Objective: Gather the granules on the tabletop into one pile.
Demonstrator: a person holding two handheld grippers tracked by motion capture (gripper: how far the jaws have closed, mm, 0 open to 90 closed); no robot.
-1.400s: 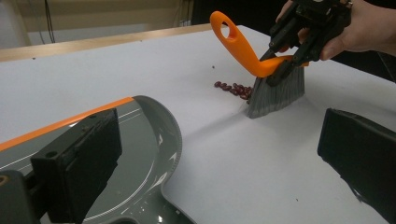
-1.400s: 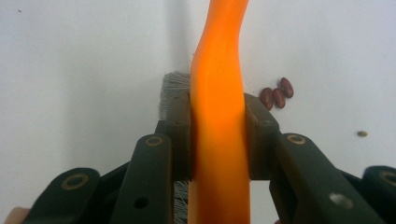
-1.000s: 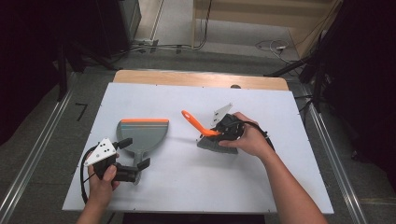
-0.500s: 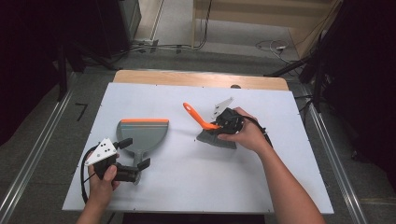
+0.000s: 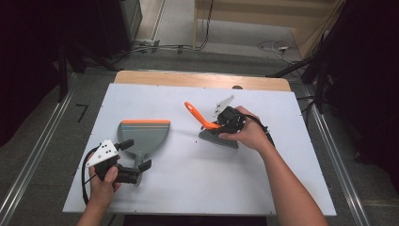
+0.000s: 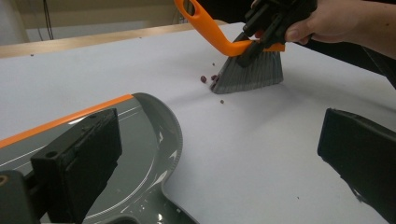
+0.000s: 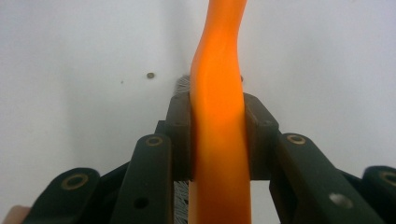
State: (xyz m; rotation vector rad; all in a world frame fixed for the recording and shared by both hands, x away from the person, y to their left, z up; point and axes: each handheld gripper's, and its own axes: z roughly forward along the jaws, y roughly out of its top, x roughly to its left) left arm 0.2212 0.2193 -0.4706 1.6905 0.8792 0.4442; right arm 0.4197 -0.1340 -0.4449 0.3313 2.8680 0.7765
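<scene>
Right gripper [image 5: 225, 125] is seen clenched on the orange handle of a hand brush [image 5: 214, 129], the handle being pinched between both black pads in the right gripper view. The brush stands on the white table [image 5: 188, 188] slightly right of centre, its grey bristles [image 6: 254, 72] resting on the surface and its handle rising toward 10 o'clock. At the bristles' edge, toward 9 o'clock, a few small dark crumbs [image 6: 208, 79] are scattered on the table; one more speck is seen beside the handle in the right gripper view.

A grey dustpan [image 5: 143, 134] with an orange lip lies well apart from the brush, at about 9 o'clock from it, its lip at the far side and its handle pointing toward 6 o'clock. The left gripper [image 5: 135, 156] is held at that handle with its jaws spread wide, one over the pan's edge and the other over bare table, nothing being pressed between them. Between pan and crumbs only bare table surface is found. Beyond the table, at 12 o'clock, cables [image 5: 155, 47] are lying on the floor, and metal rails [image 5: 35, 155] run along both sides.
</scene>
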